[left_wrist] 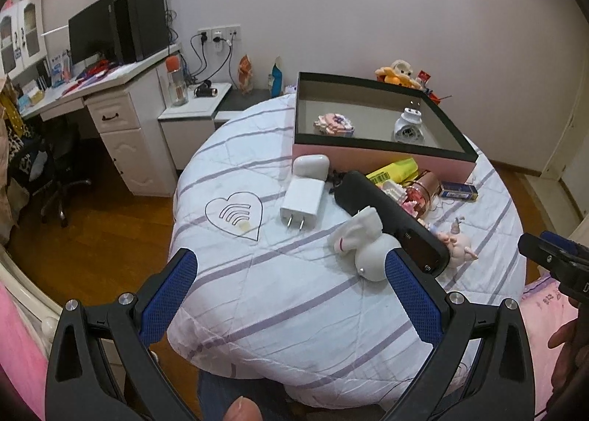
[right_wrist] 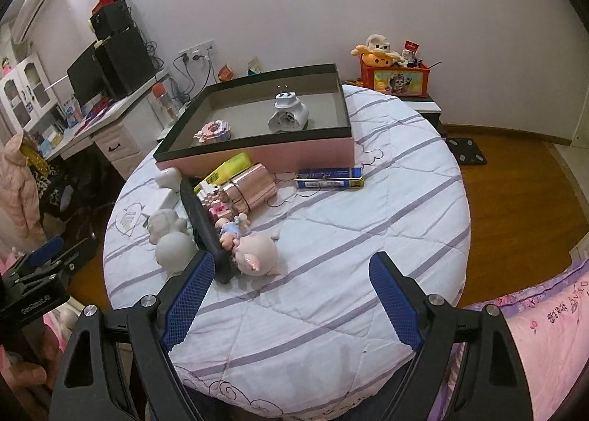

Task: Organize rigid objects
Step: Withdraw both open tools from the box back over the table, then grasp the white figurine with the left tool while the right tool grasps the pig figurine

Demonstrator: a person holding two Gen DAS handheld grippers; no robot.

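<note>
A pink box with a dark rim [left_wrist: 383,154] [right_wrist: 305,157] stands at the back of a round quilted table [left_wrist: 257,292] [right_wrist: 349,237]. Inside it lie a white plug adapter [left_wrist: 406,126] [right_wrist: 289,113] and a small pink piece [left_wrist: 334,123] [right_wrist: 213,131]. In front of the box are a white charger [left_wrist: 302,203], a long black case [left_wrist: 394,218] [right_wrist: 200,222], a white rabbit figure [left_wrist: 362,240] [right_wrist: 171,237], a pink pig figure [right_wrist: 256,253], a rose-gold jar [right_wrist: 252,185] and a blue packet [right_wrist: 329,178]. My left gripper [left_wrist: 291,266] and right gripper [right_wrist: 292,270] hover open and empty over the near side.
A white desk [left_wrist: 110,89] with a monitor and speakers stands at the left, with a white nightstand [left_wrist: 195,108] beside it. An orange toy box [right_wrist: 397,80] sits behind the table. Wooden floor [right_wrist: 515,207] surrounds the table. Pink bedding [right_wrist: 545,329] lies at the near right.
</note>
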